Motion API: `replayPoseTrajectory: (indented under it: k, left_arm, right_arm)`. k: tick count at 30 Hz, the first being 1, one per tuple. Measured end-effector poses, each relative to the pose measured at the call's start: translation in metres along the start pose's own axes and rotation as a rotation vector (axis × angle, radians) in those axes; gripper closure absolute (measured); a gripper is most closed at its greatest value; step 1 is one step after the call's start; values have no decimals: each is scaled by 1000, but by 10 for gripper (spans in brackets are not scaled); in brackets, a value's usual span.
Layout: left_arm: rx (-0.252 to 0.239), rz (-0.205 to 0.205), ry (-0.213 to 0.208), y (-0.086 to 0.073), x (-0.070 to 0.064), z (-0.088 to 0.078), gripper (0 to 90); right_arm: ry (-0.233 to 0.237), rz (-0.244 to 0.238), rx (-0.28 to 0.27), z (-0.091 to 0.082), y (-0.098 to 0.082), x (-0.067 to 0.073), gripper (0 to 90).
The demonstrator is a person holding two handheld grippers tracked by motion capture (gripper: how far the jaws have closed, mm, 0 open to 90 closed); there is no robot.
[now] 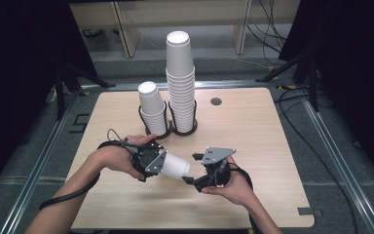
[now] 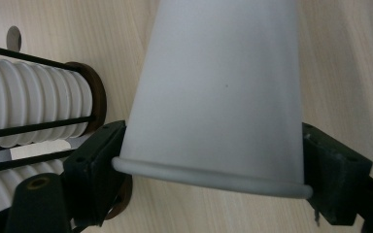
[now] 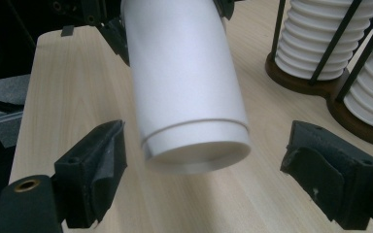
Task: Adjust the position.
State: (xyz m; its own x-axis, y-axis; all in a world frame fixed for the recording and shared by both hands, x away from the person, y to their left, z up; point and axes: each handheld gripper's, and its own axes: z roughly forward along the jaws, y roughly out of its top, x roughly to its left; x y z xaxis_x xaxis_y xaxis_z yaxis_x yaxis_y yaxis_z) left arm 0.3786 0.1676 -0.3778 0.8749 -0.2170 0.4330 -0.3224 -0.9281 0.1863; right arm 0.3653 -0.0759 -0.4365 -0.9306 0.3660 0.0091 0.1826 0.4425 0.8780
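The left gripper (image 1: 157,163) grasps a white cup (image 1: 174,166) near its rim, holding it sideways above the near desk (image 1: 253,126). The right gripper (image 1: 191,168) has its jaws released on either side of the cup's base, without touching it.

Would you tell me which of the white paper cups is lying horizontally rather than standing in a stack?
The single paper cup clamped at its rim in the left gripper: it points sideways toward the right gripper, while the others sit nested in two upright stacks behind.
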Motion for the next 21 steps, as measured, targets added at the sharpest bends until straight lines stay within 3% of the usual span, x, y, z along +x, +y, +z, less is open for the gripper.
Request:
replayPoseTrajectory:
  k: [3,6,13,16,17,18,21]
  left_arm:
    - [34,29,-26,4,2,-2,190]
    - [59,44,-28,7,6,-4,190]
    - [153,74,-45,15,12,-5,187]
    - [199,92,-49,18,15,-6,186]
    - [211,101,-53,20,16,-6,186]
    - [225,109,-61,21,17,-6,186]
    - [272,138,-65,26,18,-5,187]
  right_arm:
    - [-19,-11,11,-1,0,0,176]
    - [-18,3,6,-2,2,1,182]
    - [-22,-20,41,2,5,2,211]
    - [-16,17,62,5,7,5,223]
    - [-15,-14,63,6,8,4,224]
    - [-10,-5,65,8,9,5,227]
    - [-25,-39,82,11,13,4,234]
